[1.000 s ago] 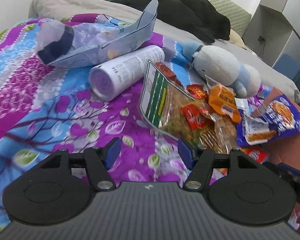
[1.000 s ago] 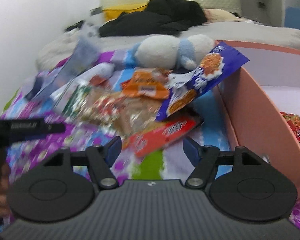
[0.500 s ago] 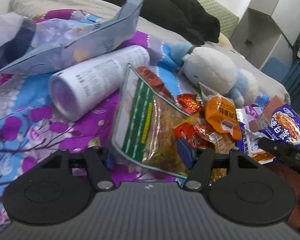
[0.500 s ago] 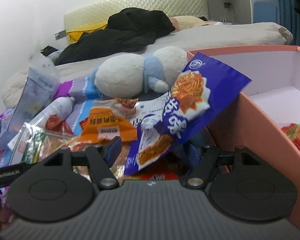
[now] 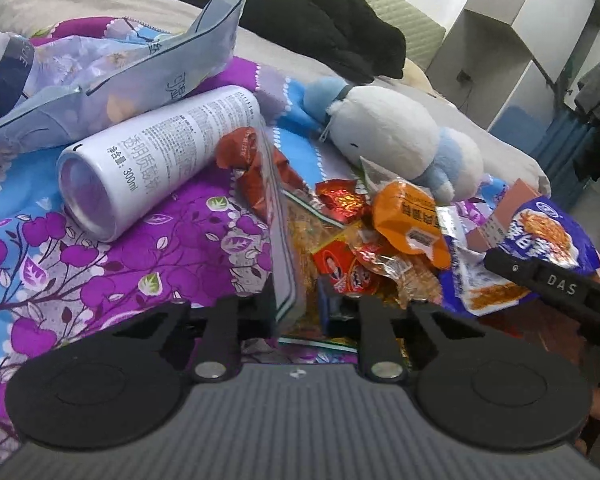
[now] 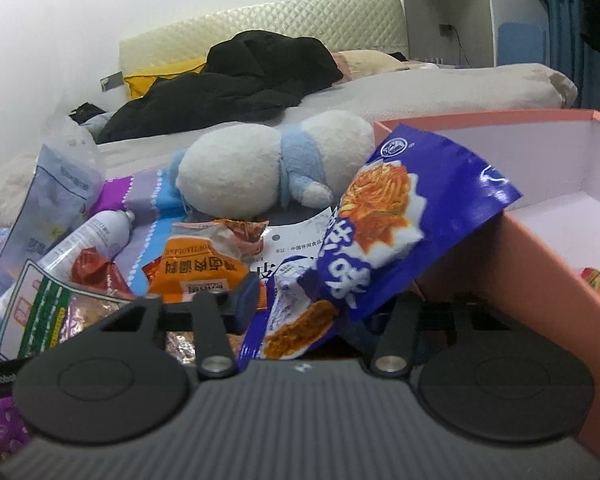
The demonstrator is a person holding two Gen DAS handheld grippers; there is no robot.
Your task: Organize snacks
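Left fingers [image 5: 296,312] just closed, pinching clear nut bag [image 5: 284,240]; right fingers [image 6: 312,304] just closing around blue noodle packet [image 6: 380,248], grip unconfirmed. I count one snack in pink box [image 6: 520,248]; pile remains on bed [image 5: 100,272].

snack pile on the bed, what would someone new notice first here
The heap of bright snack packets on the purple floral bedspread draws the eye first, with a white and blue plush toy lying behind it. The left gripper has just closed on the clear green-edged bag, tipping it on edge. The right gripper has been closing around the blue noodle packet leaning on the pink box.
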